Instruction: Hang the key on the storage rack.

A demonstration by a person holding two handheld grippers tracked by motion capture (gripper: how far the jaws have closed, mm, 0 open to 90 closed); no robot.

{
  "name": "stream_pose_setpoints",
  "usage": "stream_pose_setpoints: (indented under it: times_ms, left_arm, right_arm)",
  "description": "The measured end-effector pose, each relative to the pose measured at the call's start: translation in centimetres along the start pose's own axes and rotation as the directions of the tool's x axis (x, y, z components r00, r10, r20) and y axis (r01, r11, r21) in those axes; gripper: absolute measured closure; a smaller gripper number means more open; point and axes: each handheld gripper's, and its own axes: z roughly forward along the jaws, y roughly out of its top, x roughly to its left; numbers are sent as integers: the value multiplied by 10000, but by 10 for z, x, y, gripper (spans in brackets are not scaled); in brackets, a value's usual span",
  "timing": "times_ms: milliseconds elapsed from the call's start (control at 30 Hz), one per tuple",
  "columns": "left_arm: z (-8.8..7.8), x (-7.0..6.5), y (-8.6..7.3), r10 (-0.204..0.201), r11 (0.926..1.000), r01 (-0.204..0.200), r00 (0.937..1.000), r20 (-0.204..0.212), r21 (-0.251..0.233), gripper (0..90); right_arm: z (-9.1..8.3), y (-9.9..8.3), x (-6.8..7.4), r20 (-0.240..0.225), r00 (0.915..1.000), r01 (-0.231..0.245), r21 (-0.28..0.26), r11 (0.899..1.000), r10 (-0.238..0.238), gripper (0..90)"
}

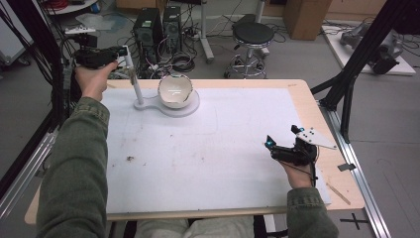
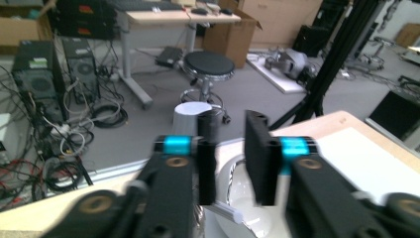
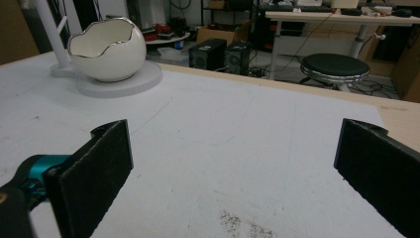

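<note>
A white egg-shaped bowl [image 1: 175,90] with a jagged silver rim sits on the round base of a white stand [image 1: 140,104] at the far left of the table. The stand's thin pole [image 1: 132,79] rises beside it. My left gripper [image 1: 121,51] is held in the air at the top of that pole. Its jaws stand a little apart, and through the gap I look down on the bowl [image 2: 237,198]; the gripper [image 2: 232,124] is open with nothing pressed between its pads. My right gripper [image 1: 283,136] rests low at the table's right, wide open [image 3: 233,134], facing the bowl [image 3: 106,49].
A white mat [image 1: 208,148] covers most of the wooden table [image 1: 341,188]. A small dark smudge [image 1: 130,158] marks the mat at the left. Beyond the far edge stand a black stool [image 1: 252,34], computer towers [image 1: 148,29] and loose cables. Black frame posts [image 1: 356,64] rise at the right.
</note>
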Motion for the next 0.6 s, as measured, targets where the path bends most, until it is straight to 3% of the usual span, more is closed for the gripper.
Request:
stream_pose_setpoints:
  times_ms: [100, 300, 433, 600]
  left_arm:
    - [-4, 0, 1, -145, 9999, 145, 9999, 58, -29, 586]
    - [-8, 0, 3, -501, 9985, 507, 9983, 309, -186, 455]
    - [-7, -2, 3, -663, 9977, 665, 9975, 229, -85, 324]
    - [-6, -6, 3, -451, 9990, 451, 9986, 276, 28, 294]
  right_arm:
    - [-1, 0, 1, -35, 10000, -38, 1, 10000, 38, 7]
    - [0, 0, 0, -18, 10000, -25, -10, 10000, 25, 7]
    - [0, 0, 0, -7, 10000, -28, -9, 10000, 28, 7]
    - [-1, 0, 1, -33, 10000, -41, 3, 10000, 41, 6]
